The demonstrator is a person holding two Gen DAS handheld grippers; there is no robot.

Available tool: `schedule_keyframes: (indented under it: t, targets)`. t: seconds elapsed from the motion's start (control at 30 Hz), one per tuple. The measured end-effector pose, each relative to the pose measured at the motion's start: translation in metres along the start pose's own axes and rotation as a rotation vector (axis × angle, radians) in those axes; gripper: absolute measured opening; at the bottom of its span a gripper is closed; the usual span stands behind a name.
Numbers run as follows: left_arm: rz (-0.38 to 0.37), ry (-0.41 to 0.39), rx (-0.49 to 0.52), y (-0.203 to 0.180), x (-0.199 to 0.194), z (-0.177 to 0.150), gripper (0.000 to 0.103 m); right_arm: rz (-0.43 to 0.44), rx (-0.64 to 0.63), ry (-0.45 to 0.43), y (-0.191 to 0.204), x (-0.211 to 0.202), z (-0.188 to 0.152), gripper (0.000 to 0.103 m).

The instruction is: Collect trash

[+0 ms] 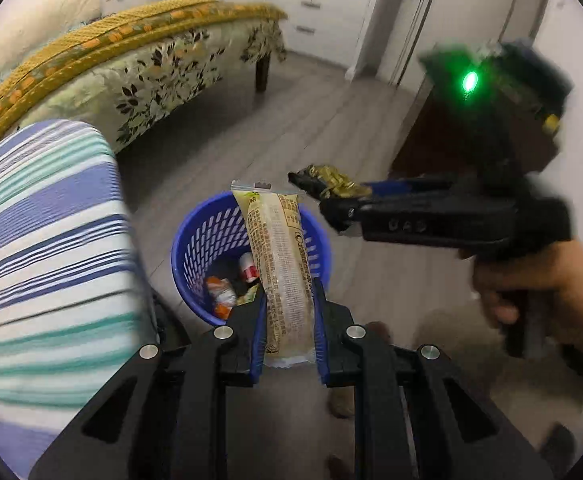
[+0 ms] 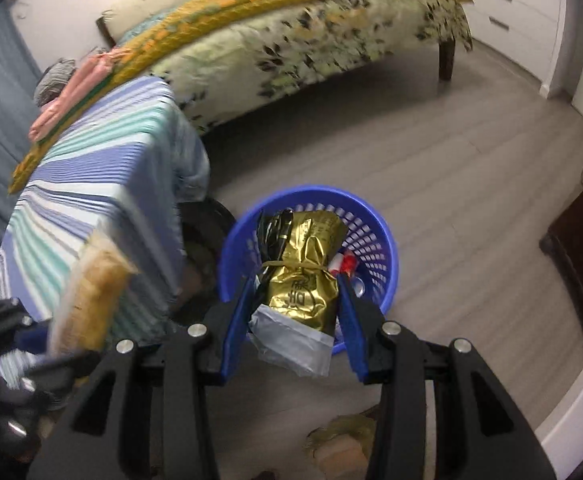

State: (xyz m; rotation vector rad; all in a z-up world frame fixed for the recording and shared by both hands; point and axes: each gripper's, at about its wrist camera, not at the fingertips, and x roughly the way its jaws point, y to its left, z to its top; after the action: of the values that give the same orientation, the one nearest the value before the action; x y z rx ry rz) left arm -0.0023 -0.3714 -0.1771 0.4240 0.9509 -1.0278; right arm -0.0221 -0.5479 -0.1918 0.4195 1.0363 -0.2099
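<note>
At left in the left wrist view, a striped cloth (image 1: 43,240) is seen. At centre, a long clear snack wrapper (image 1: 285,276) is clamped by the left hand-held gripper (image 1: 289,312) above the blue waste basket (image 1: 195,240). At right, a gold foil packet (image 1: 337,184) is pinched by the right hand-held gripper (image 1: 323,190), jaws partly closed.

The basket (image 2: 375,252) stands on the floor (image 2: 451,168) before the bed (image 2: 291,40), with trash (image 1: 221,294) inside.

glossy gold foil wrapper (image 2: 303,280), blue plastic basket (image 2: 375,216)
</note>
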Motion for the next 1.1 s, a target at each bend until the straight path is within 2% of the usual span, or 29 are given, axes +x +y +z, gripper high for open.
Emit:
schedule_keyframes:
  t: [0.1, 0.2, 0.43, 0.53, 0.57, 0.67, 0.7, 0.73, 0.77, 0.87, 0.97, 1.0, 1.1]
  targets:
    - [0.051, 0.048, -0.021, 0.002, 0.040, 0.004, 0.020, 0.020, 0.038, 0.011, -0.018, 0.022, 0.006, 0.041]
    - [0.067, 0.091, -0.064, 0.010, 0.078, 0.008, 0.020, 0.043, 0.083, 0.021, -0.034, 0.045, 0.011, 0.042]
    - [0.099, 0.129, -0.074, 0.021, 0.126, 0.020, 0.022, 0.060, 0.171, 0.068, -0.067, 0.091, 0.012, 0.043]
    - [0.106, 0.139, -0.086, 0.023, 0.139, 0.018, 0.027, 0.061, 0.219, 0.081, -0.078, 0.104, 0.008, 0.045]
    - [0.100, 0.145, -0.093, 0.025, 0.143, 0.016, 0.037, 0.058, 0.233, 0.082, -0.081, 0.106, 0.006, 0.048]
    - [0.083, 0.122, -0.102, 0.022, 0.141, 0.015, 0.064, 0.051, 0.264, 0.071, -0.087, 0.105, 0.004, 0.062]
    - [0.083, 0.110, -0.101, 0.022, 0.140, 0.016, 0.073, 0.049, 0.270, 0.064, -0.088, 0.102, 0.003, 0.070]
    - [0.089, 0.097, -0.099, 0.021, 0.137, 0.016, 0.076, 0.044, 0.277, 0.053, -0.088, 0.098, 0.003, 0.075]
    - [0.096, 0.082, -0.101, 0.020, 0.132, 0.016, 0.080, 0.037, 0.284, 0.042, -0.089, 0.093, 0.004, 0.076]
    - [0.086, 0.038, -0.111, 0.015, 0.113, 0.018, 0.083, 0.015, 0.315, 0.008, -0.091, 0.074, 0.008, 0.084]
    - [0.093, -0.032, -0.122, 0.005, 0.080, 0.016, 0.093, -0.029, 0.339, -0.027, -0.090, 0.045, 0.011, 0.098]
    - [0.101, -0.061, -0.123, 0.001, 0.066, 0.014, 0.097, -0.041, 0.338, -0.036, -0.088, 0.036, 0.012, 0.099]
    - [0.096, -0.128, -0.131, -0.010, 0.023, 0.007, 0.098, -0.081, 0.291, -0.064, -0.076, -0.005, 0.002, 0.098]
